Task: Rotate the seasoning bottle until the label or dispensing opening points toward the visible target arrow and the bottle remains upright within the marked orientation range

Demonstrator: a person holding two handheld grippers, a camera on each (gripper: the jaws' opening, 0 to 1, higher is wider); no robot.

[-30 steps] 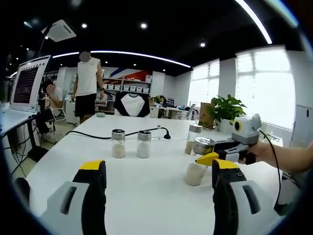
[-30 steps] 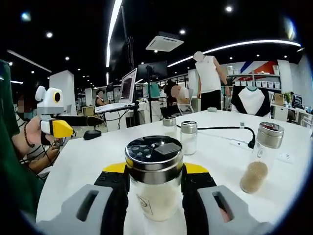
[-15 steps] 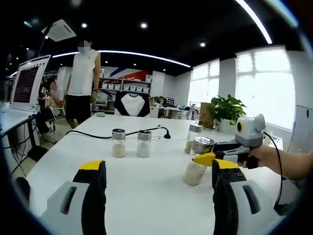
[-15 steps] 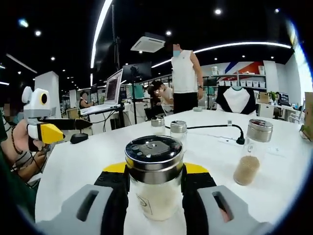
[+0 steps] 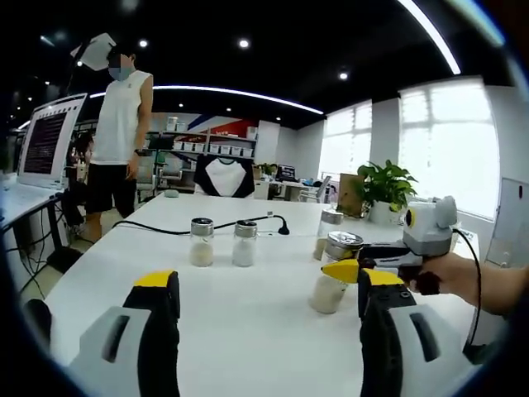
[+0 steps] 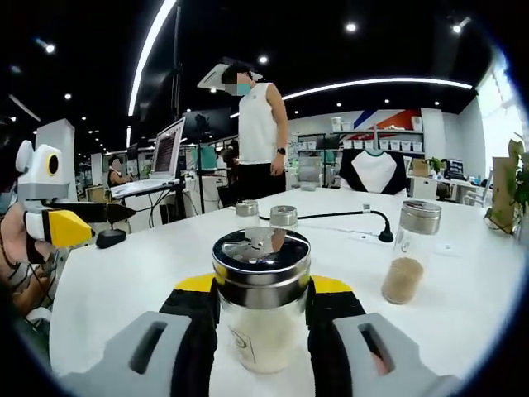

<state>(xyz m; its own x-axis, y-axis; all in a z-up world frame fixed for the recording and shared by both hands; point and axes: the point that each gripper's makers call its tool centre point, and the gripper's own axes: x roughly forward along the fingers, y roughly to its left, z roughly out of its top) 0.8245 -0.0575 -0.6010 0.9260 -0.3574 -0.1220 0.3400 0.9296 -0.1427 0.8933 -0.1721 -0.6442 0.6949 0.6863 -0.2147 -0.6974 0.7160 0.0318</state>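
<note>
Right gripper [image 6: 261, 331] still clamping seasoning bottle [image 6: 261, 308] upright on white table [image 6: 124, 289], lid turning since earlier frame, left gripper [image 5: 263, 331] hanging unclenched nearby, person [image 5: 116, 141] walking nearer.

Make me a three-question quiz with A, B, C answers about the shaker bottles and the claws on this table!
1. Where is the shaker bottle with white powder?
A. Between the right claw's jaws
B. Lying beside the plant
C. On the floor

2. How many small shakers stand side by side near the black cable?
A. One
B. Two
C. Five

3. How is the left claw?
A. Shut on a bottle
B. Shut on the cable
C. Open, holding nothing

Answers: 1 A, the jaws press its glass sides. 2 B, a pair of shakers stands there. 3 C, bare white table shows between its jaws.
</note>
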